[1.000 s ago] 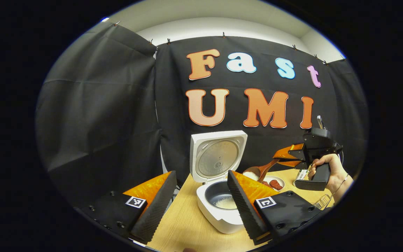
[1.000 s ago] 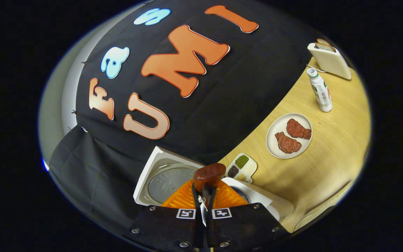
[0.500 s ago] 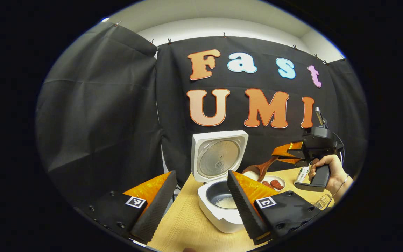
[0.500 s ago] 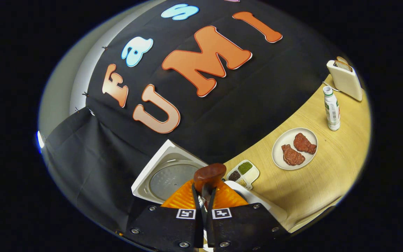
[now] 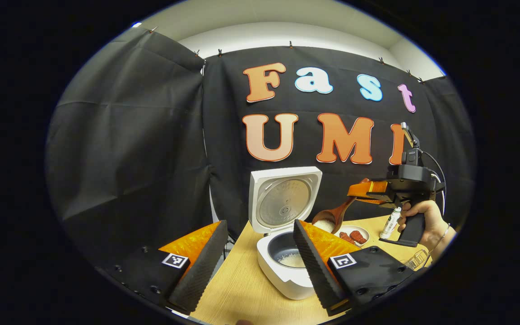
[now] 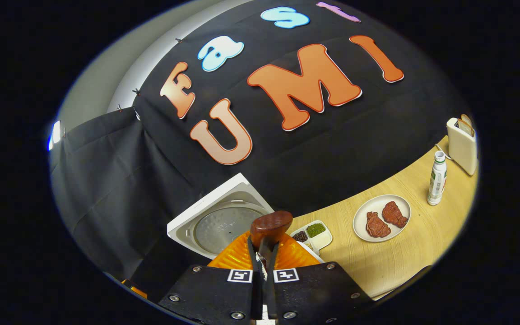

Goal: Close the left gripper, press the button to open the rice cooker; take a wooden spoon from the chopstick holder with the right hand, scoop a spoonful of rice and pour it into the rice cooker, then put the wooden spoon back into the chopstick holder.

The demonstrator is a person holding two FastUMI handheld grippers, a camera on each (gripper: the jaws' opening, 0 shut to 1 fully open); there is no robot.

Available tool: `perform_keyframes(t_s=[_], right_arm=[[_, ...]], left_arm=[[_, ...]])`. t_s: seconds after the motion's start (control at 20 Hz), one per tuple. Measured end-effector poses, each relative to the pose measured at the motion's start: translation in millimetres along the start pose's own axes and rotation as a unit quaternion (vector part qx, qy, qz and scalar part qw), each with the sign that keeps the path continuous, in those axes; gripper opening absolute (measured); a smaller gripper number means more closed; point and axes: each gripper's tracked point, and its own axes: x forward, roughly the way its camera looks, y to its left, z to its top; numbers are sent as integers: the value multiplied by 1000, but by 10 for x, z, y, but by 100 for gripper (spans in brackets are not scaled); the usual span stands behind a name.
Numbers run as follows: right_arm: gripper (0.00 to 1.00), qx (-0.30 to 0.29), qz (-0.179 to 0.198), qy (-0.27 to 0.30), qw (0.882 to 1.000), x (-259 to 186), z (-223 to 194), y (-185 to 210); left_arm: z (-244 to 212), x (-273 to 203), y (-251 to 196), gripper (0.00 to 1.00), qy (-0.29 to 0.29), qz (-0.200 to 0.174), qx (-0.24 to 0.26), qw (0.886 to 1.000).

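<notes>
The white rice cooker [image 5: 282, 282] stands open on the wooden table, lid [image 5: 285, 201] upright, with a little rice [image 5: 290, 260] in its dark pot. My left gripper [image 5: 255, 271] is open, low in front of the cooker, holding nothing. Farther right a hand [image 5: 424, 219] holds my right gripper [image 5: 363, 191], shut on the handle of the wooden spoon [image 5: 337, 214]. The spoon's bowl carries white rice [image 5: 323, 225] just right of the cooker. In the right gripper view my right gripper [image 6: 263, 253] clamps the spoon [image 6: 270, 224] above the cooker's lid [image 6: 221, 221].
A divided tray of grains [image 6: 312, 232] lies beside the cooker. A plate with two pieces of meat [image 6: 382, 219], a bottle [image 6: 436, 178] and a white toaster [image 6: 462, 144] stand farther right. A clear glass object [image 5: 415, 259] sits near the table's front right.
My right gripper has risen and rolled toward level, lifting the rice-laden spoon a little higher beside the cooker. The left gripper has stayed put, open.
</notes>
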Motion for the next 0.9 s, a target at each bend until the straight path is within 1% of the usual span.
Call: perform_keyframes(t_s=[0.1, 0.15, 0.2, 0.25, 0.35, 0.5, 0.6, 0.65, 0.9], right_arm=[[3, -22, 5, -5, 1000, 0, -20, 40], [3, -31, 7, -7, 999, 4, -31, 49], [3, -38, 8, -8, 999, 10, -41, 58], [3, -46, 9, -8, 999, 24, -63, 66], [3, -66, 11, -11, 998, 42, -84, 73], [3, -108, 14, -17, 994, 46, -130, 111], [3, -134, 19, -21, 991, 56, -161, 118], [3, -142, 21, -21, 989, 58, -186, 120], [3, -175, 27, -20, 984, 69, -252, 121]], left_arm=[[-6, -3, 28, 98, 0, 3, 0, 1000], [-21, -1, 33, 100, 1, 4, 0, 1000], [-28, -1, 48, 98, 2, 5, 0, 1000], [-40, -5, 44, 100, 3, 6, 0, 1000], [-50, -11, 41, 100, 5, 6, 0, 1000], [-64, 13, 50, 100, 6, 8, 0, 1000], [-61, 4, 38, 98, 7, 8, 0, 1000], [-64, 7, 26, 100, 7, 8, -1, 1000], [-55, -6, 21, 100, 5, 10, 3, 1000]])
